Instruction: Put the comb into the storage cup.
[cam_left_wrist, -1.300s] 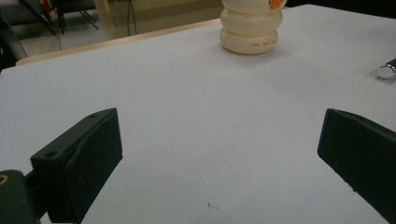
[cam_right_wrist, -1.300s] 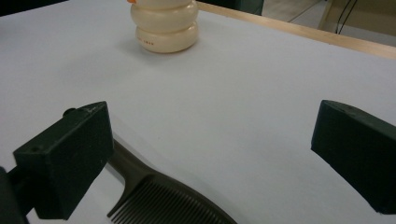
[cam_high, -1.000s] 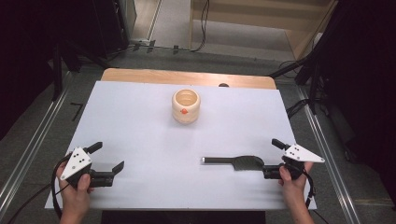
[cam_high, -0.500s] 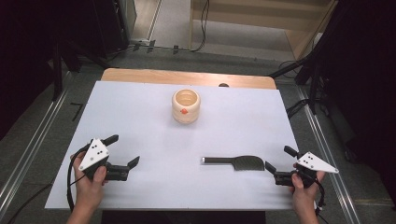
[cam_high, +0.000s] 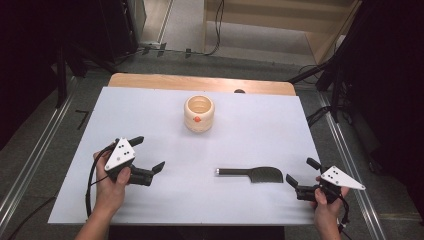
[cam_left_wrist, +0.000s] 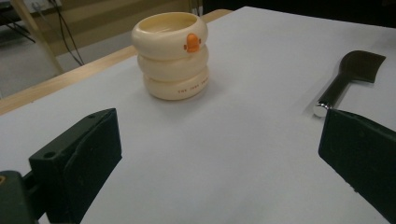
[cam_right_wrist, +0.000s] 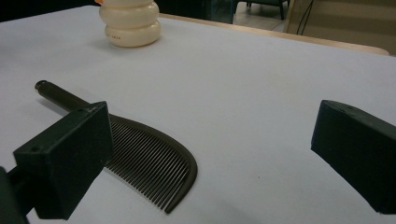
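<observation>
White table (cam_high: 150, 115), wooden far edge (cam_high: 200, 82), black cables (cam_high: 217, 30) beyond

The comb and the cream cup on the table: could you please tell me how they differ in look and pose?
The comb is dark and flat, lying on its side with a thin handle; the cream cup is pale, ringed and round, standing upright with its mouth open upward. The comb lies close to the right gripper; the cup stands farther back, apart from both grippers. Both rest untouched on the white table.
</observation>
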